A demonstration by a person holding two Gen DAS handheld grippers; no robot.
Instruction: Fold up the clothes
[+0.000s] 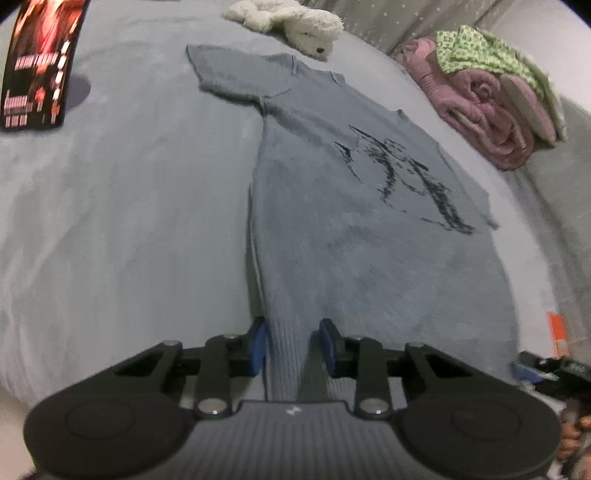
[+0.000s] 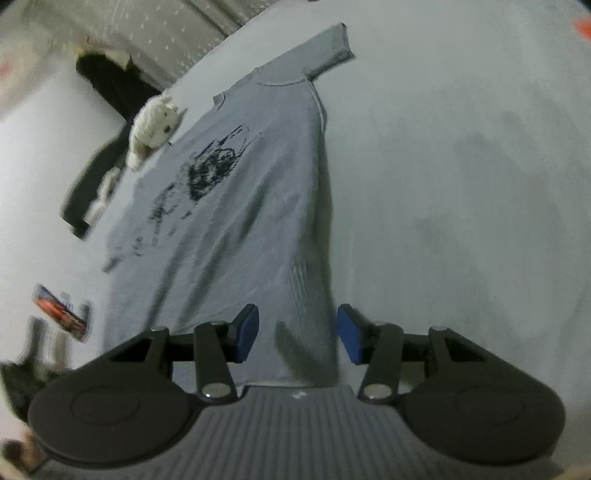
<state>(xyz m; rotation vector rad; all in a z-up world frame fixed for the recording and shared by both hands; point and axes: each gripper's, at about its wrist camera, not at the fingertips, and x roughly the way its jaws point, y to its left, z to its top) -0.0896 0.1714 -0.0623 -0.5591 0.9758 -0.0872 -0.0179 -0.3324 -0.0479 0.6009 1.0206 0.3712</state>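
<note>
Blue pads on the left gripper (image 1: 293,345) sat partly apart, a bunched ridge of the grey tee (image 1: 369,229) running between them at the hem; whether the pads pressed the cloth could not be told from the left wrist view. The right gripper (image 2: 297,332) stood wider, its pads clear of the fabric, with the tee's side edge and hem corner lying in the gap.

The tee lay face up on the pale grey bed (image 1: 129,221), dark print showing, mostly flat. Its long axis ran away from both grippers: hem nearest them, collar and sleeves at the far end, near the white plush toy (image 1: 295,22). One short sleeve stuck out sideways at the far end in each view.

Handling, judged: light, limp knit, no stiffness, will drape and stretch if pulled; not fragile, not slippery on the fuzzy cover, may drag on it. Best hold looked like the two hem corners, or hem and shoulder along one side seam, pinching both layers so they lift together.

Further out: a pink blanket roll (image 1: 491,110) with green cloth (image 1: 487,55) on top by the bed edge, and a dark printed packet (image 1: 37,66) on the cover.
</note>
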